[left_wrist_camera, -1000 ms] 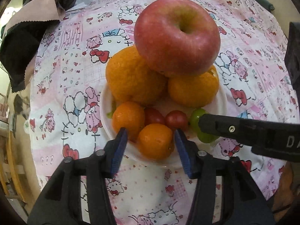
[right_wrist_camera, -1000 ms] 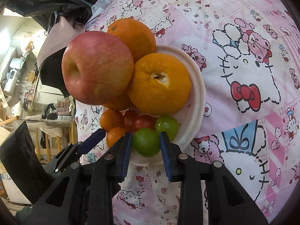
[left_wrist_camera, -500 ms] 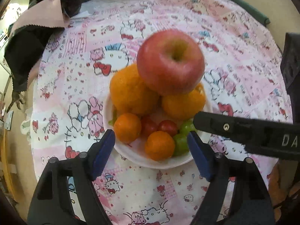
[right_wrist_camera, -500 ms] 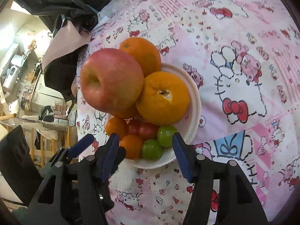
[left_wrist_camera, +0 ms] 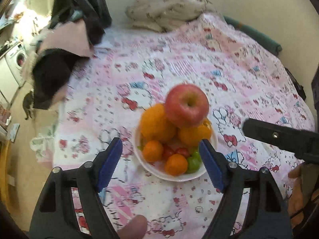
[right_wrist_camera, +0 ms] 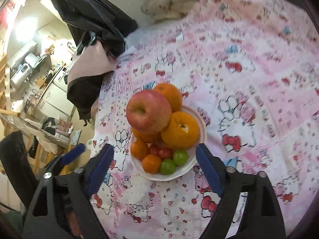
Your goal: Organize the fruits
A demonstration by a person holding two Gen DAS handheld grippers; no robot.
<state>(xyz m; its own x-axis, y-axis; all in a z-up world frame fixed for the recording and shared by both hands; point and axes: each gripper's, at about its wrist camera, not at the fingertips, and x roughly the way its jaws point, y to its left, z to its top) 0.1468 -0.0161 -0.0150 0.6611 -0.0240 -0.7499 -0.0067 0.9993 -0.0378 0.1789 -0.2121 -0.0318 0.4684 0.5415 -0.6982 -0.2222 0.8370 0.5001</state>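
Both the left gripper [left_wrist_camera: 160,164] and right gripper [right_wrist_camera: 154,166] hover with jaws wide, empty, near the white plate [right_wrist_camera: 202,125]. The apple [right_wrist_camera: 148,112] perches atop the plate's oranges [right_wrist_camera: 180,129]; a nudge could roll it off.

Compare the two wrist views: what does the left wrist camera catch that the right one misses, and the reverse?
Only the left wrist view shows a washing machine and a teal roll along the wall. Only the right wrist view shows the open stem scar on the big orange and a kitchen counter. Both show the white plate, the apple on top, green fruits and both grippers with jaws open.
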